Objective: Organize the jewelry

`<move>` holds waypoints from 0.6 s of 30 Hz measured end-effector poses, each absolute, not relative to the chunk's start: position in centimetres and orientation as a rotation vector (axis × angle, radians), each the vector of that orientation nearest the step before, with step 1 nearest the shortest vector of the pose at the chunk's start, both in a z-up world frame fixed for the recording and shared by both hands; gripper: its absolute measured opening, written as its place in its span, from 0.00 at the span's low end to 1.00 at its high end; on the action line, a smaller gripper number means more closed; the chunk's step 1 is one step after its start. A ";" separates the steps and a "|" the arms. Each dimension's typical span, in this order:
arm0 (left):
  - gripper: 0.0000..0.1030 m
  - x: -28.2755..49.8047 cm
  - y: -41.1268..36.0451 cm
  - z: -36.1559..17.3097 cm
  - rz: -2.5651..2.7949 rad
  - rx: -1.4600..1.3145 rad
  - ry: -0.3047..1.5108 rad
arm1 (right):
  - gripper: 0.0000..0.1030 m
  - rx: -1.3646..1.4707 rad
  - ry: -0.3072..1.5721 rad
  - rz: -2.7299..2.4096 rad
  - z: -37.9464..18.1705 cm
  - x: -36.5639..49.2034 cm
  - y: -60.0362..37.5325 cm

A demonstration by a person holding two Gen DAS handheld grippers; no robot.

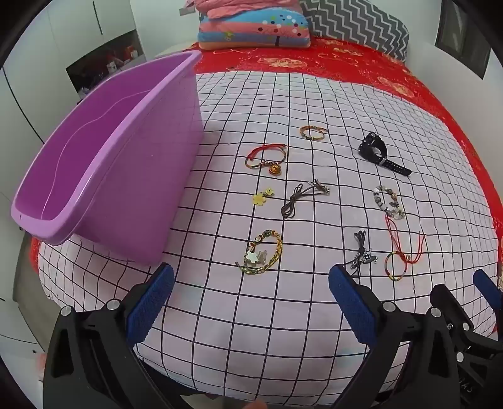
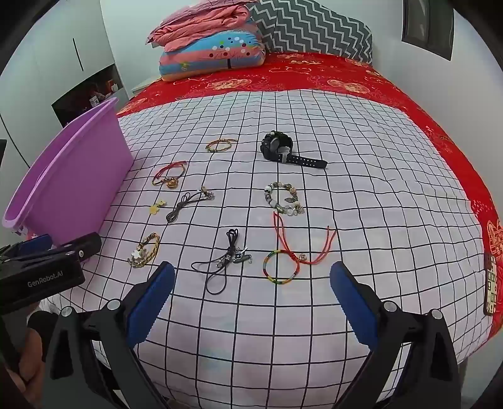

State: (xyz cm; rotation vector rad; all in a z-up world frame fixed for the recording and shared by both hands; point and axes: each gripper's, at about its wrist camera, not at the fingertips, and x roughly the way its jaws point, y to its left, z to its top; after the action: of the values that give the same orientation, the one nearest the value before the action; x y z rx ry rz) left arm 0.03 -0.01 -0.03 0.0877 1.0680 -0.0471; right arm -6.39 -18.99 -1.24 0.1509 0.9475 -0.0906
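Observation:
Several pieces of jewelry lie spread on a white checked sheet [image 1: 239, 314]. Among them are a black watch [image 1: 375, 151] [image 2: 278, 146], a beaded bracelet [image 1: 388, 201] [image 2: 283, 198], a rainbow bracelet on red cord [image 2: 281, 266] [image 1: 396, 266], a gold braided bracelet with a white flower [image 1: 262, 254] [image 2: 145, 250] and a red cord bracelet with a heart charm [image 1: 267, 157]. A purple plastic tub [image 1: 103, 170] [image 2: 72, 185] stands at the left. My left gripper [image 1: 251, 277] hangs open just in front of the gold bracelet. My right gripper [image 2: 251, 273] is open, nothing between its fingers, near the rainbow bracelet.
A red patterned bedspread [image 2: 345, 75] covers the bed beyond the sheet. Folded blankets [image 2: 210, 53] and a zigzag pillow [image 2: 314, 28] sit at the head. A phone [image 2: 490, 283] lies at the right edge. White cupboards stand to the left.

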 end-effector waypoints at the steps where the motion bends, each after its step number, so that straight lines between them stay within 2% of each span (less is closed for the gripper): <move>1: 0.94 0.1 0.0 -0.1 -0.045 0.091 1.070 | 0.92 0.150 0.949 -0.091 -1.2 -6.4 -19.0; 18: 0.94 -0.6 0.5 0.2 -0.025 0.100 1.055 | 0.92 0.158 0.960 -0.114 -0.6 -6.5 -19.1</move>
State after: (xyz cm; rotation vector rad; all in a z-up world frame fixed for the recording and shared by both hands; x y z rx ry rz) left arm -0.58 0.48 0.16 0.0995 1.0552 -0.0254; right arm -6.48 -19.06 -0.63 0.1584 0.9603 -0.1141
